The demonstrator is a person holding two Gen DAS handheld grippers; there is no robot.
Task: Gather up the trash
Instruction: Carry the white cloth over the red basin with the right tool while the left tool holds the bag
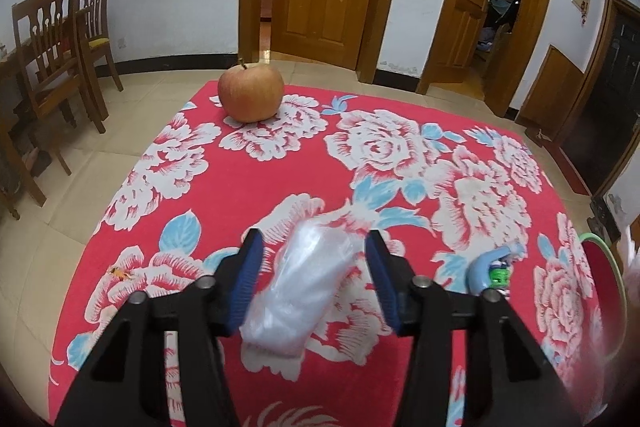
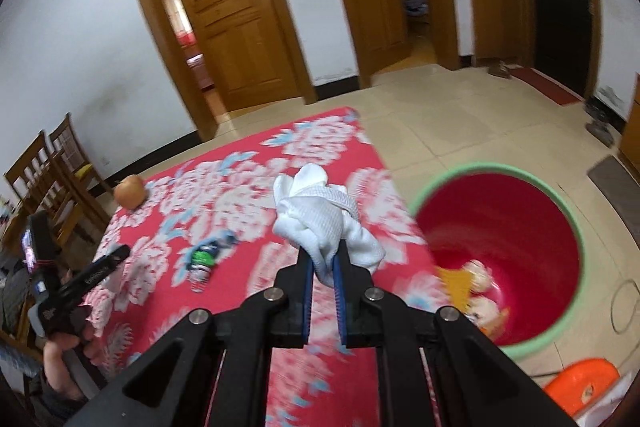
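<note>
Trash, two pieces in play. Left tongs point(image 1: 314, 283) spread wide, jaws straddling a crumpled clear plastic bag point(image 1: 298, 291) that lies flat on the floral tablecloth point(image 1: 248, 183); neither blue pad touches it that I can tell, so this reads as lining up for a pinch, not a hold. Right tongs point(image 2: 323, 267) clamped on a wadded white cloth point(image 2: 320, 223), bulk of it bunched ahead of the tips, held clear above the table edge, probably for carrying sideways. Just right of those tips and lower, a red bin with green rim point(image 2: 576, 231) sits on the floor, some scraps already inside; likely the drop point. Left of the right tongs, a small crushed bottle point(image 2: 204, 259) waits on the cloth. Farthest out, an apple point(image 1: 251, 93) near the far edge, untouched.
</note>
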